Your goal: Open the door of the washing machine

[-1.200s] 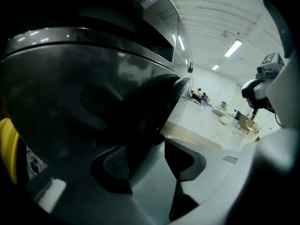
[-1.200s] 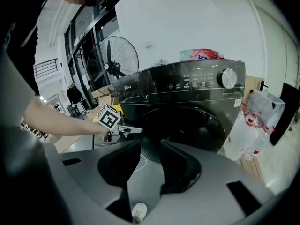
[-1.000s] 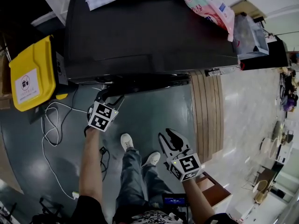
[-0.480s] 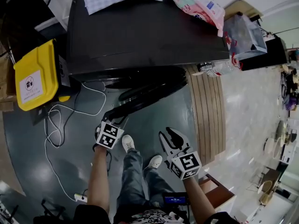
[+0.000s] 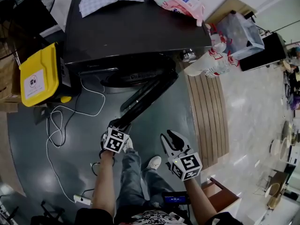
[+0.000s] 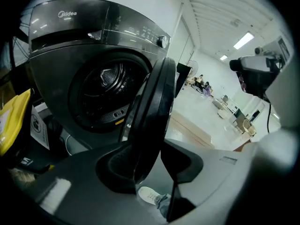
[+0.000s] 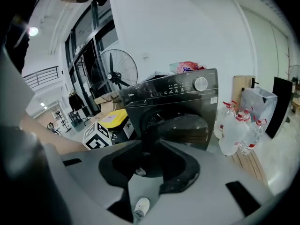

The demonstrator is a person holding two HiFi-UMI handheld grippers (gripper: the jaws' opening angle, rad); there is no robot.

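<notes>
The washing machine [image 5: 136, 36] fills the upper middle of the head view. Its door [image 5: 145, 95] stands swung well out toward the frame's centre, drawn there by the left gripper [image 5: 123, 122] just below, whose closing jaws have the door's rim between them, both pads against it. The right gripper [image 5: 170, 136], at lower right, carries nothing. Its jaws are apart but closing, and it looks unneeded for this pull.

I'm in a big open test room, prob. a lab, not a home: dark grey front-load washing machine [image 6: 70, 55] on bare grey floor [image 5: 23, 149], long white ceiling lights [image 6: 245, 40], black standing fan [image 7: 114, 71], desks & chairs [image 6: 236, 121] far back.
</notes>
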